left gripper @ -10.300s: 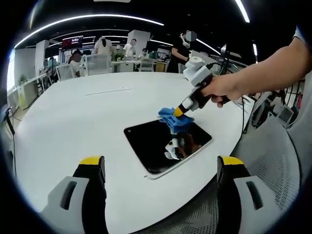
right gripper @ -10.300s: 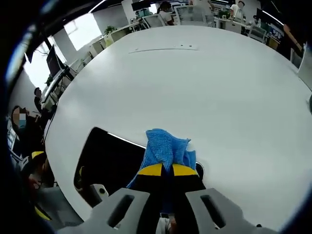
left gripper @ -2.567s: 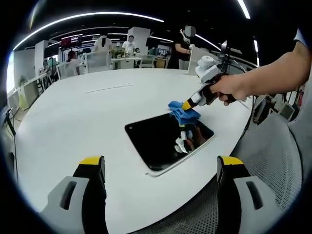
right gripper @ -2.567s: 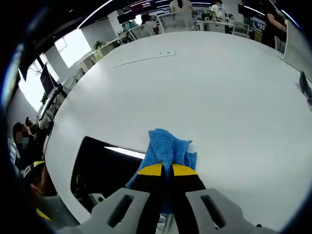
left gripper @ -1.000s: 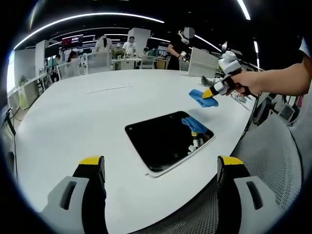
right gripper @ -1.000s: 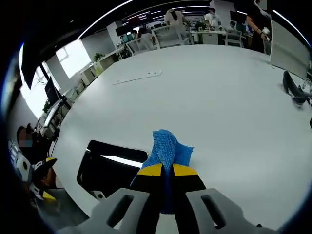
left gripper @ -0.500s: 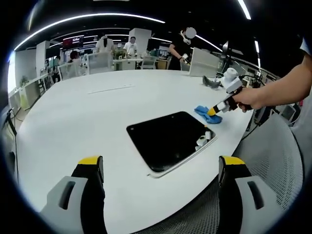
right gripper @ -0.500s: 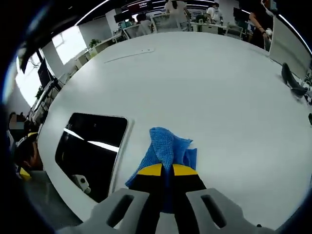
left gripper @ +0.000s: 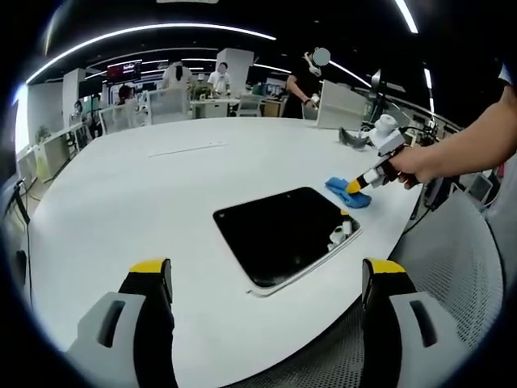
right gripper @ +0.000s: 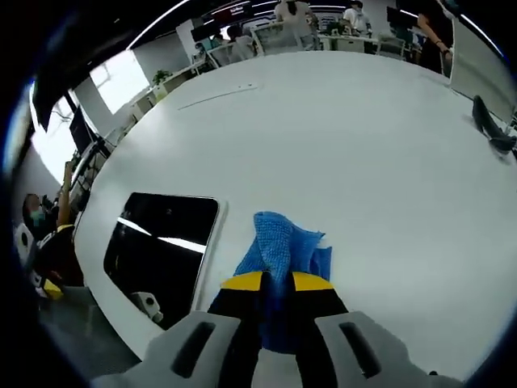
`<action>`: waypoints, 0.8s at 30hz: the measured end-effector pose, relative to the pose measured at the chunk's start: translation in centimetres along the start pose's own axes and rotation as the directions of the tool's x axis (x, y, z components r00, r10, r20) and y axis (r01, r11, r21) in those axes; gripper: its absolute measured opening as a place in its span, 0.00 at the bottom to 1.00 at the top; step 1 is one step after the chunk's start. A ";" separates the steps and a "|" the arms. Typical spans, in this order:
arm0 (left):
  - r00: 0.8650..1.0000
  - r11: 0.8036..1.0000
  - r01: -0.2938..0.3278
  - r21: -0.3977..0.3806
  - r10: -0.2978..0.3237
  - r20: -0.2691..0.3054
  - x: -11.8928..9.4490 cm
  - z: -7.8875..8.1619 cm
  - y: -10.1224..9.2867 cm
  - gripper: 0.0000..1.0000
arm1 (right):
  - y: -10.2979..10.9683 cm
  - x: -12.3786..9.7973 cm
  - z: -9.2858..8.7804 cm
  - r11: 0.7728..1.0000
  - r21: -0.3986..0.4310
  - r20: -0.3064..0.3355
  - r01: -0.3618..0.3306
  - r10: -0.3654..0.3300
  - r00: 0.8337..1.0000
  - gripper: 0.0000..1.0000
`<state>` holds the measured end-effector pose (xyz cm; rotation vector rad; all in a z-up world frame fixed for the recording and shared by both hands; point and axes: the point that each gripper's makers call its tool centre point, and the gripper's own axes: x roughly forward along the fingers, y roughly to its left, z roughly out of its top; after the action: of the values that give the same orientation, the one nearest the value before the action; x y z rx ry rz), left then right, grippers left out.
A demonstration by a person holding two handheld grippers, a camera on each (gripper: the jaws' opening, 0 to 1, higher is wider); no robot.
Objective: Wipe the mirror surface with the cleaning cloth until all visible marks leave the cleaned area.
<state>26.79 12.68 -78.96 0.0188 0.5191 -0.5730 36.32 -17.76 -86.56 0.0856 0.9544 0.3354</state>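
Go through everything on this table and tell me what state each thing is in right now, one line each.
mirror: flat on the white table, uncovered.
blue cleaning cloth: bunched, clamped by the right gripper, resting on the table beside the mirror.
right gripper: shut on the cloth.
left gripper: open, holding nothing, at the table's near edge.

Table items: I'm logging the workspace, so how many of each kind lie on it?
Mirror: 1
Cloth: 1, shut in the right gripper
Dark object at the far edge: 1
Total: 3
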 end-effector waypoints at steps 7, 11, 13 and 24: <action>1.000 1.000 -0.005 -0.013 0.005 0.010 0.0 0.2 0.1 0.99 | 0.4 -4.4 2.0 0.978 -0.200 0.179 -0.051 0.087 0.980 0.44; 1.000 1.000 -0.002 -0.016 0.002 0.014 -0.1 0.3 0.0 0.99 | -0.3 -6.3 0.8 0.978 -0.199 0.208 -0.056 0.098 0.973 0.69; 1.000 1.000 -0.016 -0.026 0.017 0.018 -0.2 0.4 0.2 0.99 | -0.6 -7.0 -0.4 0.981 -0.183 0.210 -0.064 0.103 0.972 0.76; 0.998 0.997 -0.032 -0.064 0.035 0.046 -0.6 0.9 0.6 0.99 | 0.3 -9.0 -2.4 0.940 -0.334 0.250 -0.073 0.163 0.954 0.98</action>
<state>27.14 13.35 -77.96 -0.0461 0.4899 -0.5228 29.48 -20.50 -80.81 -0.1076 0.6104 0.5728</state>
